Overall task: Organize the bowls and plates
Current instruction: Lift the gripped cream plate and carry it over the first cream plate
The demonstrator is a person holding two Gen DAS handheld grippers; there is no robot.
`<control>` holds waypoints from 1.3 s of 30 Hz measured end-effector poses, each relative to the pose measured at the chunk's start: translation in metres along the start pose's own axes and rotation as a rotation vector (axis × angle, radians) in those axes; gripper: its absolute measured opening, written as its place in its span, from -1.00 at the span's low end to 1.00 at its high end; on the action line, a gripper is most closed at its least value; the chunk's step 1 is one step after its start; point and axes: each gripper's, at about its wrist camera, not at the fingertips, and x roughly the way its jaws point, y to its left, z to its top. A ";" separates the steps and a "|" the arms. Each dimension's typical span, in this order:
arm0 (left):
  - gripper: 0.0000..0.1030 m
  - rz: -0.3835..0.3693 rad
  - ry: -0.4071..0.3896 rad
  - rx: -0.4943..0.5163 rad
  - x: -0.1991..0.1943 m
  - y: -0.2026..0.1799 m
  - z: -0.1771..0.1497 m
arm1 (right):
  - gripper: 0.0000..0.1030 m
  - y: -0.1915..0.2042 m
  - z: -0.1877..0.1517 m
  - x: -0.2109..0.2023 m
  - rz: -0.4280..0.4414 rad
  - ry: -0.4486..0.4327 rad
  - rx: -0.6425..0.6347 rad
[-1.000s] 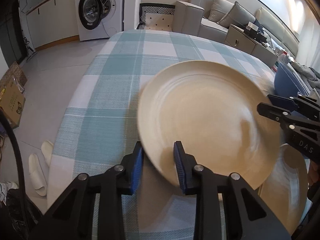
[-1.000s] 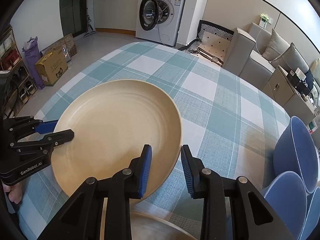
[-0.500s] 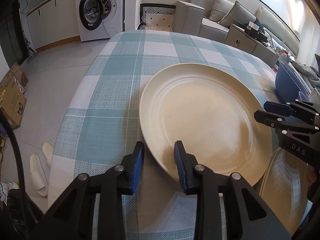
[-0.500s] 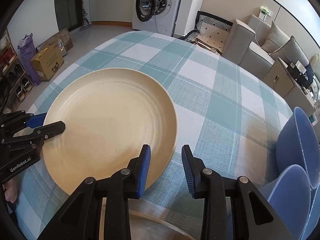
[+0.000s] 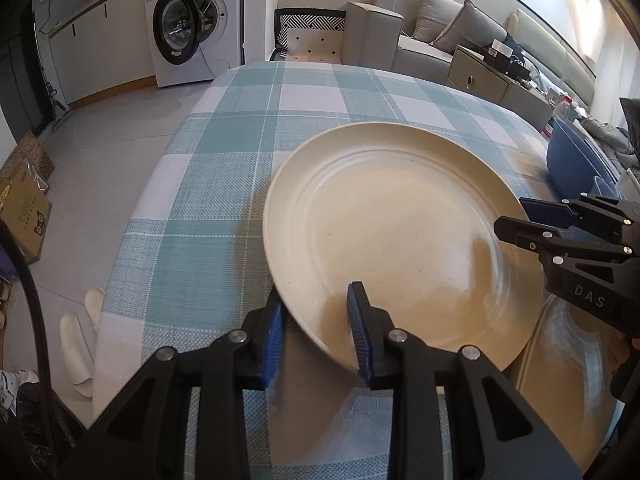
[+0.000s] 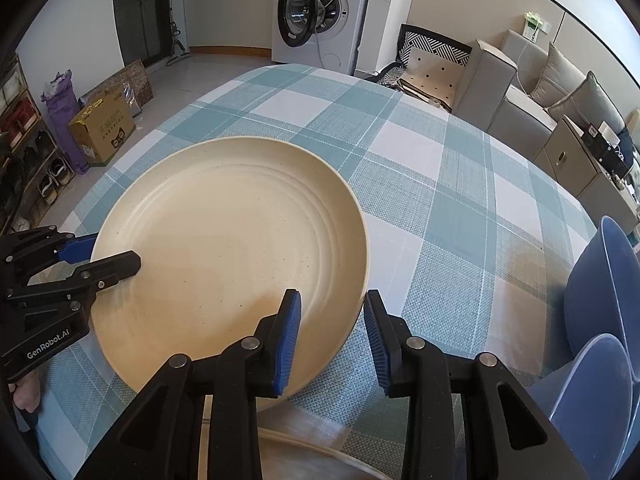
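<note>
The left gripper (image 5: 316, 334) has its fingers apart, straddling the near-left rim of a cream plate (image 5: 400, 236). The right gripper (image 6: 332, 336) also has its fingers apart, across the plate's near-right rim. The plate sits on a checked bench (image 6: 440, 200), with a second plate (image 5: 568, 380) nearer and blue bowls (image 6: 600, 300) to the right.
</note>
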 end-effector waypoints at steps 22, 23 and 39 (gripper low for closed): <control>-0.43 -0.006 -0.080 0.018 -0.033 -0.011 0.006 | -0.36 -0.006 -0.004 -0.048 -0.002 -0.109 0.024; -0.43 -0.006 -0.083 0.021 -0.035 -0.012 0.007 | -0.36 -0.006 -0.005 -0.051 -0.003 -0.114 0.027; -0.43 -0.031 -0.125 0.066 -0.055 -0.033 0.010 | -0.36 -0.018 -0.029 -0.091 -0.012 -0.170 0.070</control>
